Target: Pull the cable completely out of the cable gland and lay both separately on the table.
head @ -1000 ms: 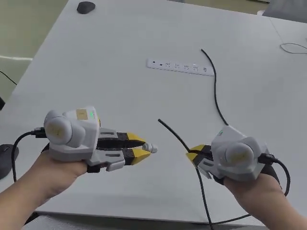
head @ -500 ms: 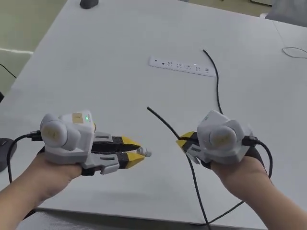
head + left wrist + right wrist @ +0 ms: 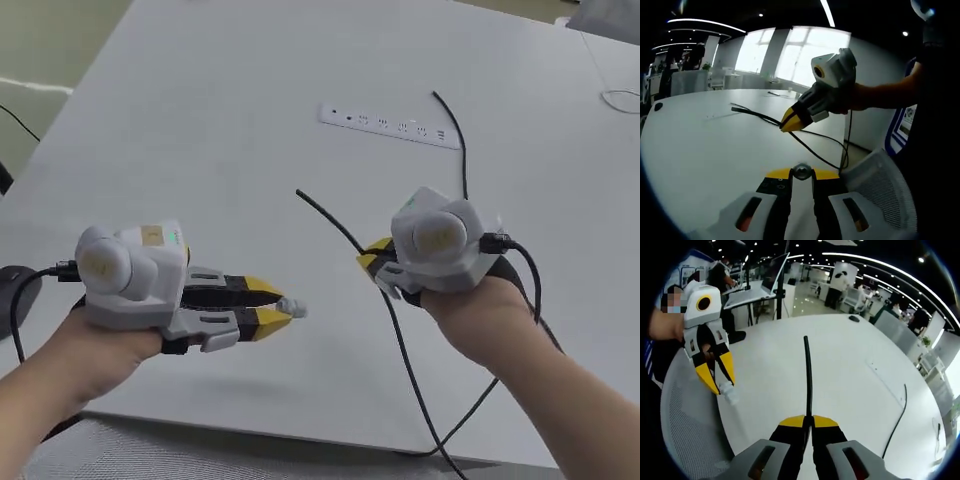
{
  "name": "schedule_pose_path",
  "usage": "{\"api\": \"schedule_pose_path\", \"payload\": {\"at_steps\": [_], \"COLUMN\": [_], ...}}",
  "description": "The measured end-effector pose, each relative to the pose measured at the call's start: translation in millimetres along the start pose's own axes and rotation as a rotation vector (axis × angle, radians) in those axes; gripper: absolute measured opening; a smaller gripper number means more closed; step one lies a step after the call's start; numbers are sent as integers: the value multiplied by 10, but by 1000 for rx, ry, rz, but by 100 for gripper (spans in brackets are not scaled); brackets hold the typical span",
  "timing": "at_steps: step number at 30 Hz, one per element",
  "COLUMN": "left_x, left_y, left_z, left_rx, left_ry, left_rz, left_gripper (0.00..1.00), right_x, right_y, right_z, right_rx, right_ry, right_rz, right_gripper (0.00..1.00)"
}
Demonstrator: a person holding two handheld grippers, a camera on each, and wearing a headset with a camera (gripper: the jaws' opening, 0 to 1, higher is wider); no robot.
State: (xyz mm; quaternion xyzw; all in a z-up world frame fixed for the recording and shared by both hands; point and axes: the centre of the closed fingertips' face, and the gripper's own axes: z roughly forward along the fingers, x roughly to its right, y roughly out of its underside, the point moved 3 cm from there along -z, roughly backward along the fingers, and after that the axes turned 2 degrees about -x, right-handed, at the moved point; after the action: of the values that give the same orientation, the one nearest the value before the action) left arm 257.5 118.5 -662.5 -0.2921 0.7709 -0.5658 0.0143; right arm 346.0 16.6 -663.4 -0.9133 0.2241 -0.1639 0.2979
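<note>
Our left gripper (image 3: 280, 306) has its yellow-tipped jaws pinched together on the cable gland (image 3: 296, 309), a small pale grey fitting that pokes out just past the tips. In the left gripper view, the gland's rounded end sits squarely between the two jaws.

Ahead of those tips, across an open gap, is our right gripper (image 3: 371, 259). It is clamped on the cable (image 3: 330, 222), a thin black lead caught between its closed jaws. A short free length runs straight forward from the right gripper's tips and ends in the air, above and beyond the left gripper's tips. The cable end and the gland are well apart. Behind the right jaws, the cable passes under the hand and trails back over the near edge of the table (image 3: 200, 120).

In the right gripper view, the left gripper stands off to the left of the cable with the gland at its tip. Both grippers hang over the near part of the white table, and the left one throws a soft shadow beneath itself.

Farther out, beyond the right gripper, a white power strip (image 3: 390, 126) lies flat on the table. A second black lead (image 3: 455, 135) starts beside the strip's end and curves back toward the right gripper. We cannot tell where it goes once it passes behind the gripper.
</note>
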Motion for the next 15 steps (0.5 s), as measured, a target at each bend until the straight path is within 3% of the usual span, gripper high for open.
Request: {"api": "schedule_pose_path", "payload": {"at_steps": [15], "left_x": [-139], "left_y": [176], "left_z": [-88], "left_rx": [-11], "left_ry": [-10], "left_rz": [-19], "left_gripper": [15], "right_x": [-20], "right_y": [-266], "right_z": [350], "right_rx": [-8], "right_ry": [-28], "right_rz": [-56], "right_gripper": [0]}}
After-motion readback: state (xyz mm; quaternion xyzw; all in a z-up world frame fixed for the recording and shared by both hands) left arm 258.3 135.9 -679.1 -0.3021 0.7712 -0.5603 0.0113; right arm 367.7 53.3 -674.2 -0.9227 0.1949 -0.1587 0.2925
